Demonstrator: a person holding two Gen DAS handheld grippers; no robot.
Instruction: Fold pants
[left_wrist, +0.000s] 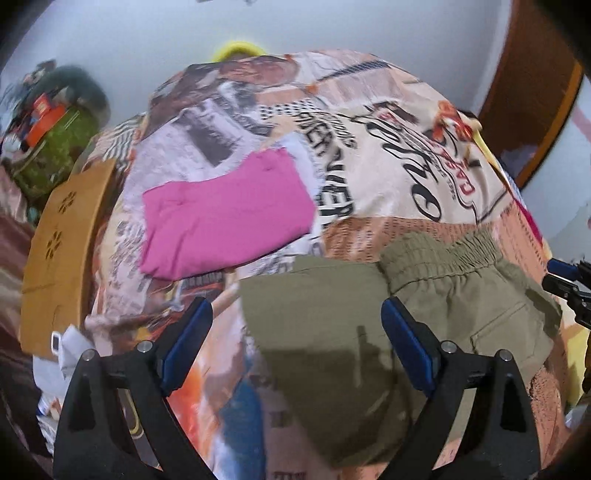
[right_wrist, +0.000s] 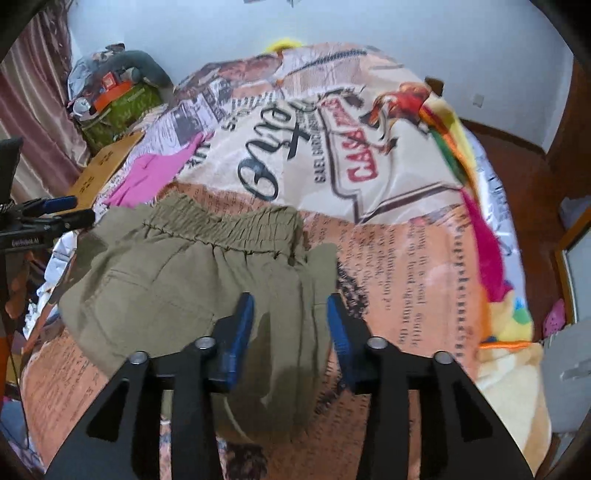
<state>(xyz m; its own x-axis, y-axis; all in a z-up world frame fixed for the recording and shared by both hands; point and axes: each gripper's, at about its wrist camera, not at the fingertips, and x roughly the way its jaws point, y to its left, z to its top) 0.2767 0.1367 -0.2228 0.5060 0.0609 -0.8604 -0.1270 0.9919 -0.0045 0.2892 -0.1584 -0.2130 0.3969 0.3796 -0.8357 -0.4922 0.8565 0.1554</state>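
Olive-green pants (left_wrist: 332, 325) lie in a folded bundle on the printed bedspread (left_wrist: 388, 147), with the elastic waistband (right_wrist: 221, 229) on the far side. My left gripper (left_wrist: 297, 304) is open wide above the bundle's left part, and its fingers grip nothing. My right gripper (right_wrist: 290, 301) hovers over the right part of the pants (right_wrist: 166, 288). Its blue pads are apart and the cloth lies flat beneath the gap, not pinched. Each gripper shows at the edge of the other's view: the right gripper (left_wrist: 565, 284) and the left gripper (right_wrist: 55, 214).
A folded pink garment (left_wrist: 225, 218) lies on the bedspread beyond the pants to the left. A cardboard box (left_wrist: 62, 240) and a green bag with clutter (left_wrist: 55, 147) stand along the bed's left side. Wooden furniture (left_wrist: 528, 92) stands at the far right.
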